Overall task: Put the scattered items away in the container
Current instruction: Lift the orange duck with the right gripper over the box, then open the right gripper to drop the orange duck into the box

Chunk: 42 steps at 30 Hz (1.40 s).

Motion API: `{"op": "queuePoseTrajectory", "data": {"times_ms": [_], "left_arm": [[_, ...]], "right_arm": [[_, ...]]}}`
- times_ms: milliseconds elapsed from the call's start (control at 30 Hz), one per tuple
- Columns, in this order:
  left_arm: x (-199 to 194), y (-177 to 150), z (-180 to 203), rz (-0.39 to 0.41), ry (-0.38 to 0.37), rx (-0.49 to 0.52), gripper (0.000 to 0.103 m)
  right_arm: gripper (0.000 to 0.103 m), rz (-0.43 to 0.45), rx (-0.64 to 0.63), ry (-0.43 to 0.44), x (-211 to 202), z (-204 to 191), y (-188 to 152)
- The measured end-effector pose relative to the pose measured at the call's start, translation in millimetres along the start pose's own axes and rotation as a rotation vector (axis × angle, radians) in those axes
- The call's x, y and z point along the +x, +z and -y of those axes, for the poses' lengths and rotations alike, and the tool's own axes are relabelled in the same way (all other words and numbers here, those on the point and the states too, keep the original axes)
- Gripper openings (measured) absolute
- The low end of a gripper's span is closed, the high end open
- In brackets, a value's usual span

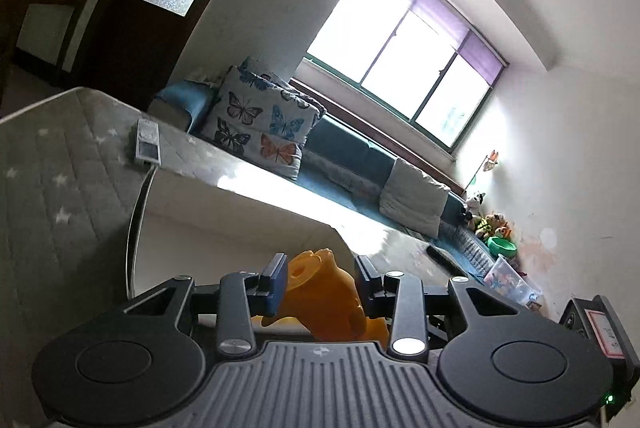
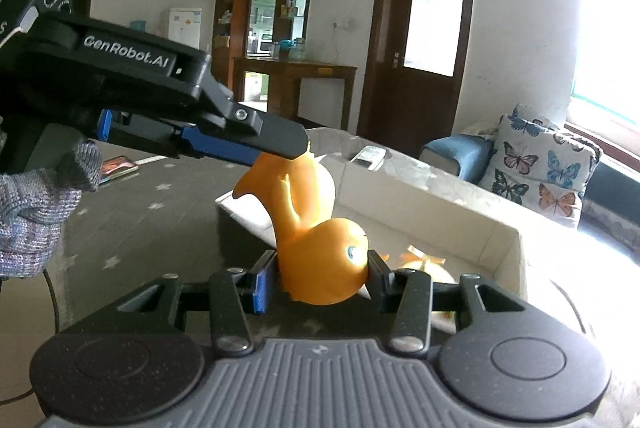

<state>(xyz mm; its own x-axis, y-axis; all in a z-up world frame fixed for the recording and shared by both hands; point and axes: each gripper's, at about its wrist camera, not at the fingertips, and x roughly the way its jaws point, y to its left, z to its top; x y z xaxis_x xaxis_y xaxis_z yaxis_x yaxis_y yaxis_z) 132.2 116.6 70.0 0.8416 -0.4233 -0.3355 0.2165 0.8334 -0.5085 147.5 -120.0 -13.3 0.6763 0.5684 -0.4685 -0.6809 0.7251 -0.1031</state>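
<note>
Right tool (image 2: 322,274) squeezed orange toy figure (image 2: 320,236) at round head. Left tool (image 1: 320,282) pinched same toy at other end. Toy hung above open white box (image 2: 504,248). Box sat on star-patterned bed (image 1: 56,164).

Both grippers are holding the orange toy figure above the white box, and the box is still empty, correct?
Not quite. The right wrist view shows another orange item already lying inside the white box. The rest holds: left gripper and right gripper both grip the orange toy figure.
</note>
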Motion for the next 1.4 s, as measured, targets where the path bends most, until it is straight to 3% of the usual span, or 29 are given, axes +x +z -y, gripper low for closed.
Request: {"op": "queuePoseTrajectory", "data": {"times_ms": [267,700,967,1400], "left_arm": [[46,23,-24,-0.058,0.045,-0.016,0.039],[78,20,-75,-0.144,0.113,-0.125,0.039],[78,19,-77,-0.149,0.136,-0.110,0.039],[60,11,-65,-0.157,0.198,-0.101,0.039]], "right_arm": [[0.046,-0.077,0.027,0.000,53,29,21],[0.046,-0.190,0.102,0.068,101,42,20],[0.048,-0.201,0.182,0.108,96,57,14],[0.050,-0.156,0.218,0.094,73,60,12]]}}
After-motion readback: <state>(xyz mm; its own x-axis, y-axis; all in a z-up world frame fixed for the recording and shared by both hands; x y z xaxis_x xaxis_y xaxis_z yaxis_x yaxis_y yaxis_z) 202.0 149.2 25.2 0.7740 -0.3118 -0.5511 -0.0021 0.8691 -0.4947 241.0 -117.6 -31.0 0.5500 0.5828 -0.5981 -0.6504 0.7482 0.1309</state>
